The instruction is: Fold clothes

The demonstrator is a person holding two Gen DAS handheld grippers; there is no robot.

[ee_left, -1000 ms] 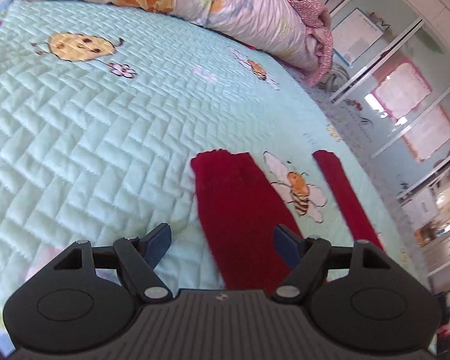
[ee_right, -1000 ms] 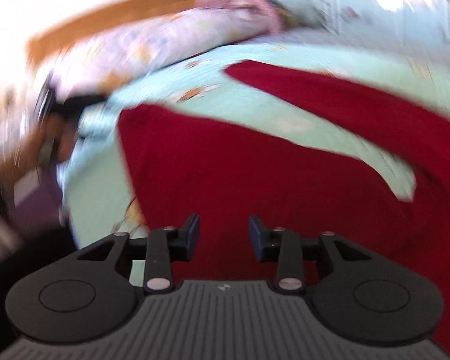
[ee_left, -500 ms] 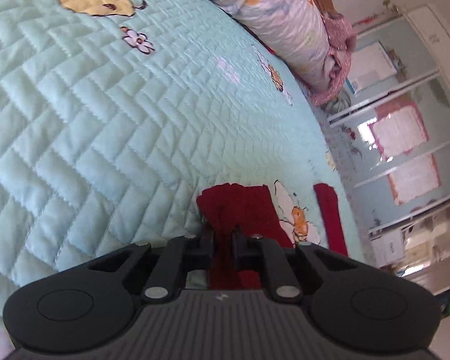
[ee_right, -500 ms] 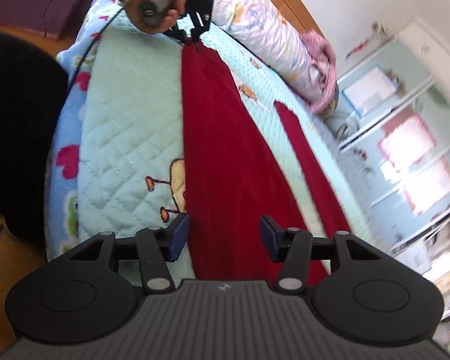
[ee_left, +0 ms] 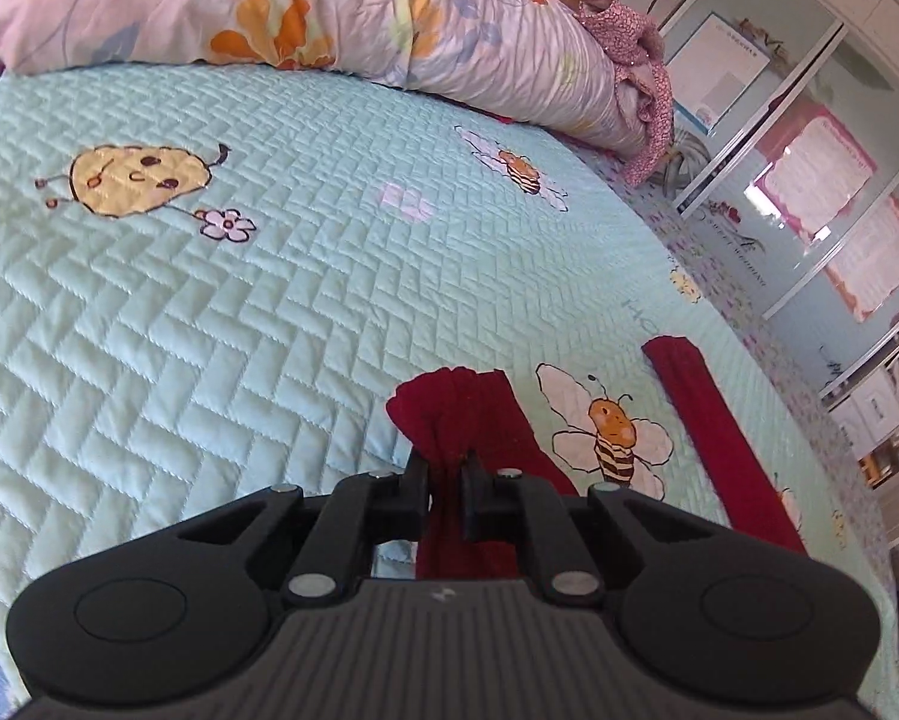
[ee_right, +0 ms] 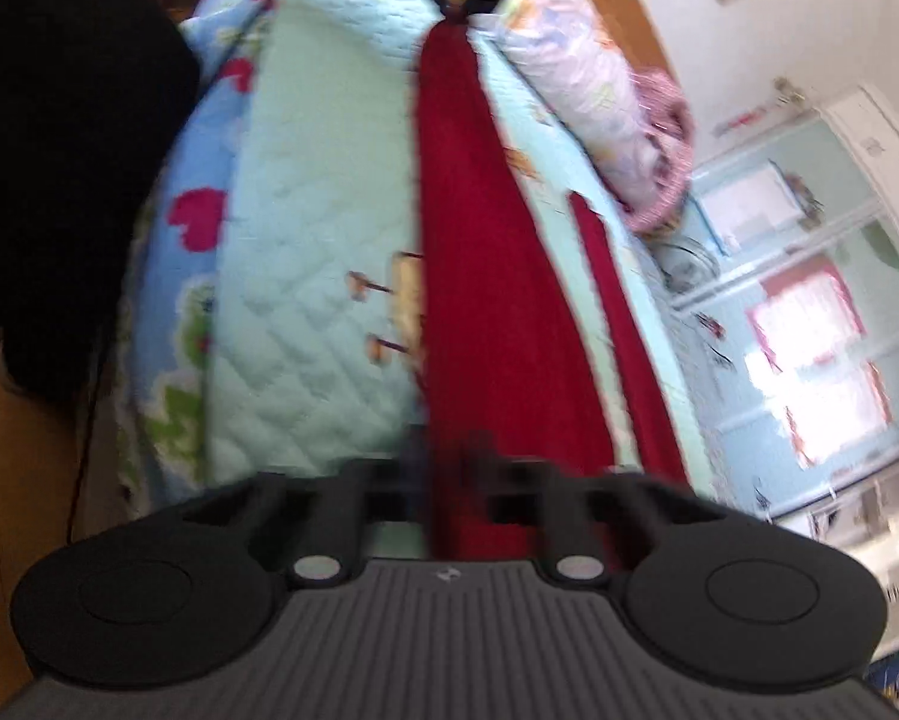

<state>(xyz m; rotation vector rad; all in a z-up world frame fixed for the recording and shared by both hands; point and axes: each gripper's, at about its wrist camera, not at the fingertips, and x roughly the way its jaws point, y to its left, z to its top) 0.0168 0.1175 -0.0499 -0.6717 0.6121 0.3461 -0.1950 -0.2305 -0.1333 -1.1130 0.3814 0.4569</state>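
Red trousers [ee_left: 467,420] lie stretched flat along a pale green quilted bed [ee_left: 269,312], one leg bunched at its cuff, the other leg [ee_left: 713,420] lying apart to the right with a stitched bee [ee_left: 611,426] showing between them.

The left hand-held gripper [ee_left: 446,480] is pinched tight on the gathered cuff of the nearer leg. In the right wrist view, which is blurred, the right hand-held gripper [ee_right: 446,462] looks closed on the opposite end of that same long red strip [ee_right: 479,276] (most likely the waist end, though the blur leaves that unsure).

Judging from this, the garment is held at both ends, ready for a lengthwise fold. To do it well, keep the cloth taut between the two grips, lift both ends evenly, and lay edge over edge so the free leg is covered squarely without wrinkles.

Around it: at the far left of the right view, a dark shape [ee_right: 59,168] of the person's clothing; a floral pillow [ee_left: 329,12] along the headboard; a pink crumpled cloth [ee_left: 641,48] beside it; glass-fronted cabinet doors [ee_left: 809,192] at the right. Nothing lies on the quilt in the fold's path.
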